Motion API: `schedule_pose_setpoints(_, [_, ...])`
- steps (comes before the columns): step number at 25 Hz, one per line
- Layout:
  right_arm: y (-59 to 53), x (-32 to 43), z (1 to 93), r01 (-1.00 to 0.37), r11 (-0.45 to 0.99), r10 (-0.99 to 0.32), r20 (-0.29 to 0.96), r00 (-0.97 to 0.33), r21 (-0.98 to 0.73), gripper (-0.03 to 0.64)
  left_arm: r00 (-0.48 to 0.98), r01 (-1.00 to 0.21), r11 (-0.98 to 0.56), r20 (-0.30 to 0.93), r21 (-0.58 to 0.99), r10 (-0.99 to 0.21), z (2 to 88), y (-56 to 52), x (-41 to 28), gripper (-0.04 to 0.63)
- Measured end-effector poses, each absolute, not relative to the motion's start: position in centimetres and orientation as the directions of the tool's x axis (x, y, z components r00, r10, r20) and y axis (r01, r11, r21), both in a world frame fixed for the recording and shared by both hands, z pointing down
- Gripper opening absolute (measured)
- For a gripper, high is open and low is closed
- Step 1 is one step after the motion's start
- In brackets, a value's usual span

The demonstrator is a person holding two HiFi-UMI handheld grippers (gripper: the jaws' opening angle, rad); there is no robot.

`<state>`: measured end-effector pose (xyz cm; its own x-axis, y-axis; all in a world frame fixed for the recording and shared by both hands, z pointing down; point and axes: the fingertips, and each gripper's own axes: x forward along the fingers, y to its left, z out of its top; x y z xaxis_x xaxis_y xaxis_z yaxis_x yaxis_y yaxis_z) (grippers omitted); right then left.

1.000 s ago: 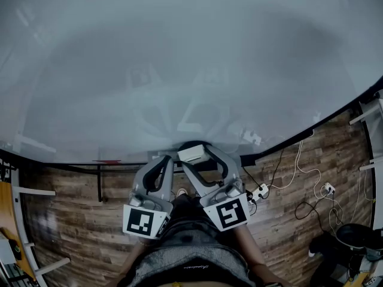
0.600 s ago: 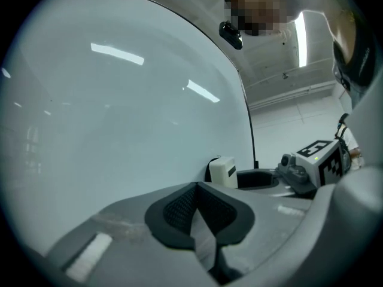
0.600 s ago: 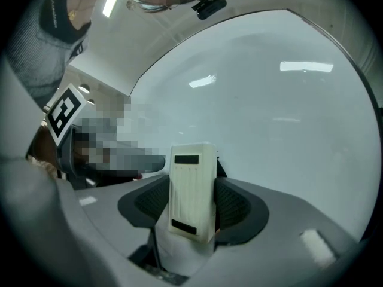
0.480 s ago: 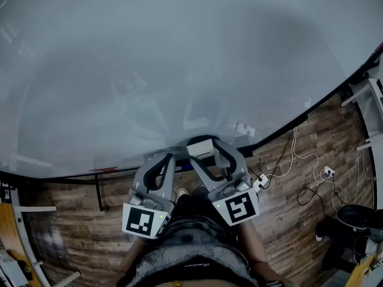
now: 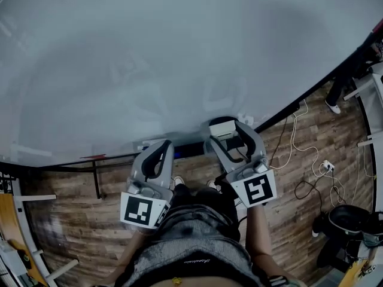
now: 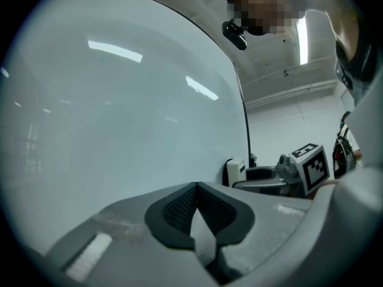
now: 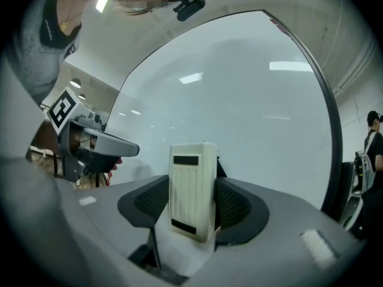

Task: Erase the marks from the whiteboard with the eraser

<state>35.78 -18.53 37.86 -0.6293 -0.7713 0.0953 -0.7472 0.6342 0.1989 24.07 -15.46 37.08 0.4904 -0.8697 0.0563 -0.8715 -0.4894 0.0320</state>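
Observation:
The whiteboard (image 5: 179, 58) fills the upper head view, and I see only faint reflections on it, no clear marks. My right gripper (image 5: 225, 131) is shut on the white eraser (image 5: 222, 126), which sits at the board's lower edge. In the right gripper view the eraser (image 7: 192, 187) stands upright between the dark pads (image 7: 236, 205), close to the whiteboard (image 7: 239, 100). My left gripper (image 5: 163, 144) hangs beside it to the left, shut and empty. Its pads (image 6: 179, 208) meet in the left gripper view, with the eraser (image 6: 235, 172) visible beyond.
The board's black bottom frame (image 5: 299, 103) runs diagonally down to the left. White cables and power strips (image 5: 311, 160) lie on the wooden floor at right, near a dark bin (image 5: 350, 220). A metal stand leg (image 5: 96, 181) is at left. A person (image 7: 374, 142) stands at far right.
My right gripper has carried the eraser to the right and a little up along the board's lower edge. The left gripper has stayed about where it was.

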Motion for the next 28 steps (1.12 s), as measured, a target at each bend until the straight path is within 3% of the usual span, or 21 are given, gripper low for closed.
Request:
schedule_pose_setpoints(8, [-19.3, 39.8, 38.5, -0.719, 0.670, -0.741, 0.103, -0.664, 0.183, 0.242, 0.420, -0.908, -0.418, 0.063, 0.039, -0.905, 37.9, -15.5, 28.8, 0.003])
schedule_pose_setpoints(22, [-14.1, 37.9, 34.6, -0.663, 0.747, -0.660, -0.070, -0.748, 0.049, 0.242, 0.284, -0.959, -0.283, -0.031, -0.029, -0.958, 34.4, -13.8, 31.7, 0.003])
schedule_pose_setpoints(28, [-13.2, 37.3, 32.8, -0.625, 0.777, -0.616, -0.111, -0.780, 0.076, 0.241, 0.237, -0.966, -0.229, -0.056, -0.116, -0.970, 32.9, -12.5, 32.3, 0.003])
